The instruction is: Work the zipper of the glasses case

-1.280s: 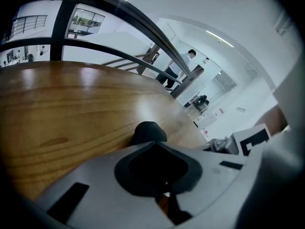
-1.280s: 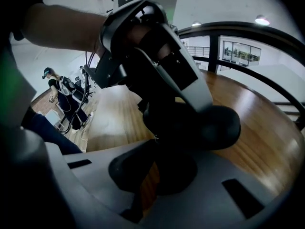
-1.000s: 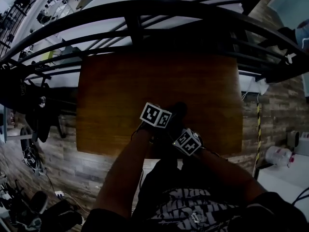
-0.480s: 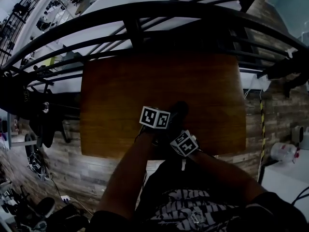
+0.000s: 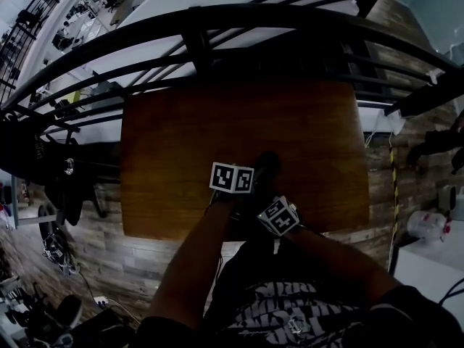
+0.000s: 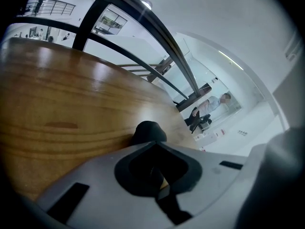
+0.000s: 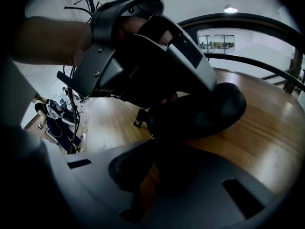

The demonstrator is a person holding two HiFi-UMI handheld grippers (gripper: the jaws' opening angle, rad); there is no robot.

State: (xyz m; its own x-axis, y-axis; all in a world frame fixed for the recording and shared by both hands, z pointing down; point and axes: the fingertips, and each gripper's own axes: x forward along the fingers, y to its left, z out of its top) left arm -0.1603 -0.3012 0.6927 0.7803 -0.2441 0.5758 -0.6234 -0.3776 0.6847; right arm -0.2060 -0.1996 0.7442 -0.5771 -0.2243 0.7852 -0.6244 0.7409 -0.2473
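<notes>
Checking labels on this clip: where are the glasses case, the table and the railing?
glasses case [image 7: 209, 111]: right gripper view, rounded shell.
table [image 5: 188, 136]: head view, bare wood.
railing [image 5: 246, 14]: head view, top bar.

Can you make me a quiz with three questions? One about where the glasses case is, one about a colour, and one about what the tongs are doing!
1. Where does the glasses case lie?
A) near the table's edge by the person
B) by the far railing
C) on the floor
2. What colour is the table?
A) white
B) brown
C) green
3. What are the left tongs doing?
A) hanging open in the air
B) lying on the floor
C) shut on the case

Answers: 1 A, the head view shows it by the near edge. 2 B, it is brown wood. 3 C, the right gripper view shows them clamped over it.
</notes>
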